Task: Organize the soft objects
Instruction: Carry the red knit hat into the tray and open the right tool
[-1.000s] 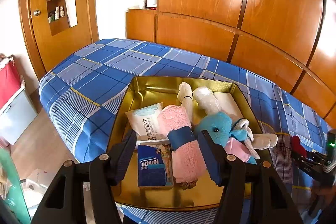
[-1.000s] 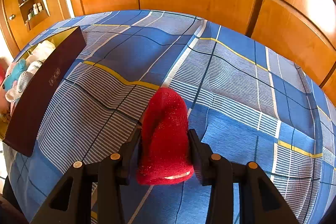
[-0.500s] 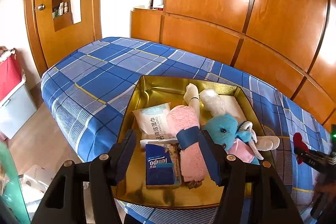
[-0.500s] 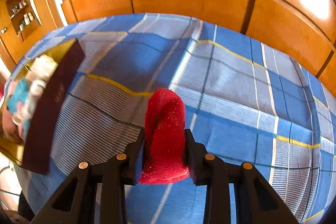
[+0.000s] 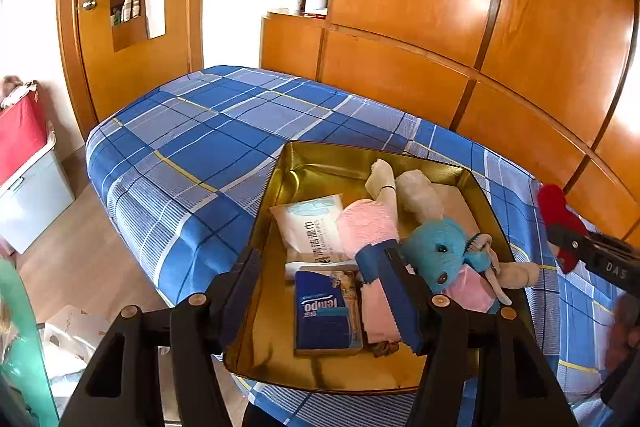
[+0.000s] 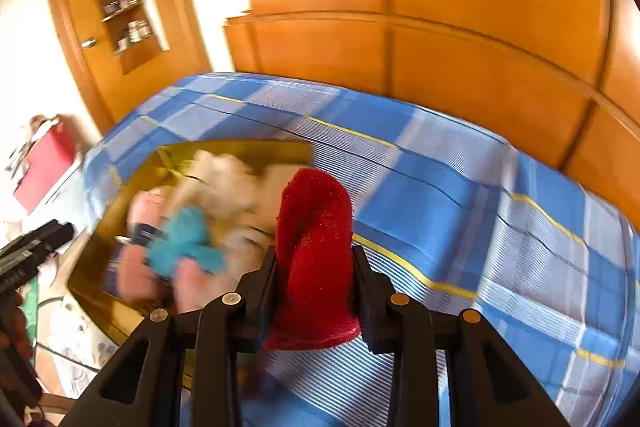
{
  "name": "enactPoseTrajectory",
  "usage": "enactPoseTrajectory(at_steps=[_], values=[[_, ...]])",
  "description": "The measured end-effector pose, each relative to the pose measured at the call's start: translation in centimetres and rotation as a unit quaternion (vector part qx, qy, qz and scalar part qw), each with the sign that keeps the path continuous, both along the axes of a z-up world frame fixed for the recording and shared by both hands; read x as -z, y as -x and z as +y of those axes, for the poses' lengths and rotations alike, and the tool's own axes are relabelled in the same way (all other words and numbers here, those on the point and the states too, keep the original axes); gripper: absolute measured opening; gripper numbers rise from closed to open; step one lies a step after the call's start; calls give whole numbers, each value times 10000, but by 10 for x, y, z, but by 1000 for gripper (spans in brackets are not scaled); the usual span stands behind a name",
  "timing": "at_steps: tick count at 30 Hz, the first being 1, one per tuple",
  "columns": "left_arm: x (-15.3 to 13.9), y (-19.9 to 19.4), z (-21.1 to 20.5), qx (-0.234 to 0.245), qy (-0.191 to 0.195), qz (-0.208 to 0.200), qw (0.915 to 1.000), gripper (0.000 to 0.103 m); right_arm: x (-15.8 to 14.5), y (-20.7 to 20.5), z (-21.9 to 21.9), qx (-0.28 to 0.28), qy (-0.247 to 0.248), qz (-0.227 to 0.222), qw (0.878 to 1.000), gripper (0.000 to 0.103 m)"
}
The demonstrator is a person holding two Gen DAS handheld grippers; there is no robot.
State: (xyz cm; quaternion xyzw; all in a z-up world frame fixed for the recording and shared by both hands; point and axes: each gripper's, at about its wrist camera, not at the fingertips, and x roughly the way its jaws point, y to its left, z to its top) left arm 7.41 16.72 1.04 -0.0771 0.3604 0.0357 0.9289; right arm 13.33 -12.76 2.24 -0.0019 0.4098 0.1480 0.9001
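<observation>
Two grippers show. Clamped between both pads of the right gripper (image 6: 314,269) is a red soft object (image 6: 314,251), which stands up above the fingers, clear of the blue plaid bed (image 6: 460,195). Ahead and left of it lies the gold tray (image 6: 120,291), blurred. The left gripper (image 5: 320,291) hangs over that tray's near end with its jaws apart and nothing between the pads; below and ahead of it lie a blue plush toy (image 5: 438,251), a pink rolled cloth (image 5: 370,231), a wipes pack (image 5: 312,227) and a tissue pack (image 5: 324,311).
</observation>
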Motion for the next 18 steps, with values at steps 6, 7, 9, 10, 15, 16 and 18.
enactPoseTrajectory(at_steps=[6, 7, 9, 10, 15, 16, 18], values=[[1, 2, 14, -149, 55, 9, 9999, 63, -8, -9, 52, -550, -64, 45, 9985, 33], [2, 3, 16, -175, 57, 9, 9998, 63, -7, -10, 57, -610, -67, 65, 9981, 33], [3, 4, 20, -227, 65, 22, 9997, 63, -5, -11, 70, -788, -43, 153, 9968, 33], [3, 4, 22, -246, 75, 31, 9997, 63, -3, -13, 77, -852, -5, 206, 9961, 33], [7, 4, 25, -276, 84, 78, 9996, 63, 20, -42, 88, -569, 305, 535, 9965, 33], [8, 4, 24, -275, 74, 85, 9996, 63, 24, -46, 90, -566, 362, 584, 9960, 33], [10, 3, 24, -280, 75, 123, 9995, 65, 38, -56, 100, -629, 567, 769, 9934, 33]])
